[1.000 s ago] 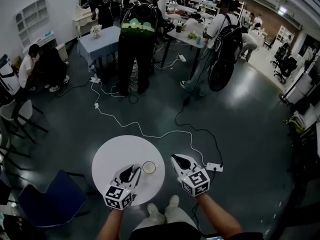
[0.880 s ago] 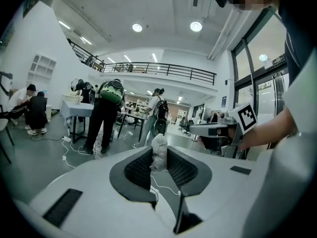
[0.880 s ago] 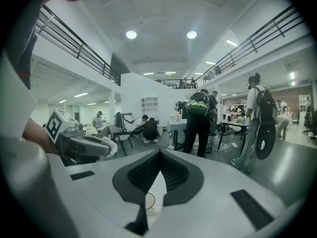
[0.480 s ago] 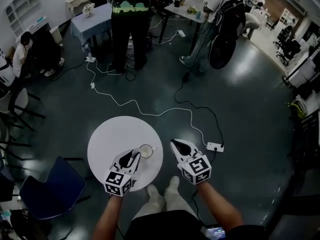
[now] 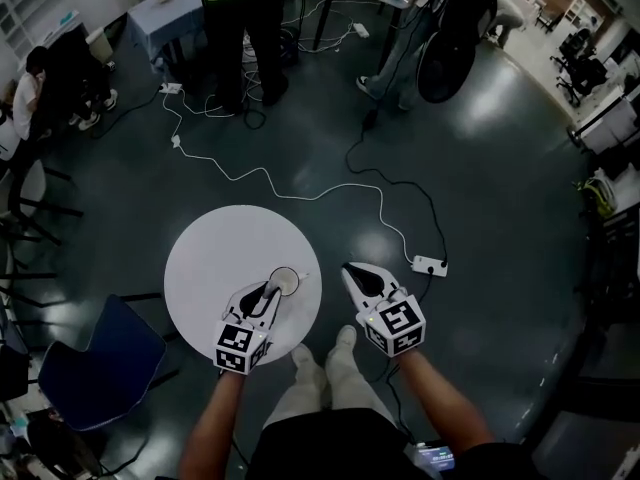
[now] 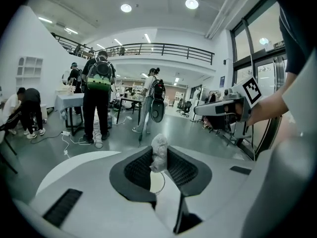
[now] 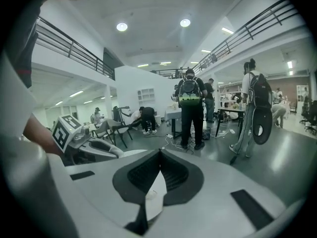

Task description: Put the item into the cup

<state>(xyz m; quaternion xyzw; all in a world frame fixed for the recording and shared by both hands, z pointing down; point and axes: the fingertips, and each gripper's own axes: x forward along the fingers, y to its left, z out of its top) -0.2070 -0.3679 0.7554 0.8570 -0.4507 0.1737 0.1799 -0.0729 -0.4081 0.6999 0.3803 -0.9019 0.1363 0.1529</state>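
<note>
A small crumpled grey-white item [image 6: 159, 151] is pinched between the pads of my left gripper [image 6: 159, 155]. In the head view that gripper [image 5: 266, 294] hovers with its tips at the near rim of the white cup [image 5: 285, 281], which stands upright on the round white table [image 5: 215, 258]. Part of the cup's rim [image 6: 159, 183] shows below the held item. My right gripper [image 5: 358, 277] hangs to the right of the table, beyond its edge, with its jaws together and nothing in them [image 7: 159, 156]. From the right gripper view the left gripper [image 7: 96, 151] appears low on the left.
A blue chair [image 5: 95, 363] stands left of the table. A power strip [image 5: 430, 265] and cables [image 5: 250, 178] lie on the dark floor beyond. People [image 5: 235, 8] stand at tables further back. My own shoes [image 5: 345, 340] are just below the table's edge.
Both grippers have sunk toward the table. The left one, still holding the item, has moved from beside the cup to its near rim. The head view has tipped further down.
</note>
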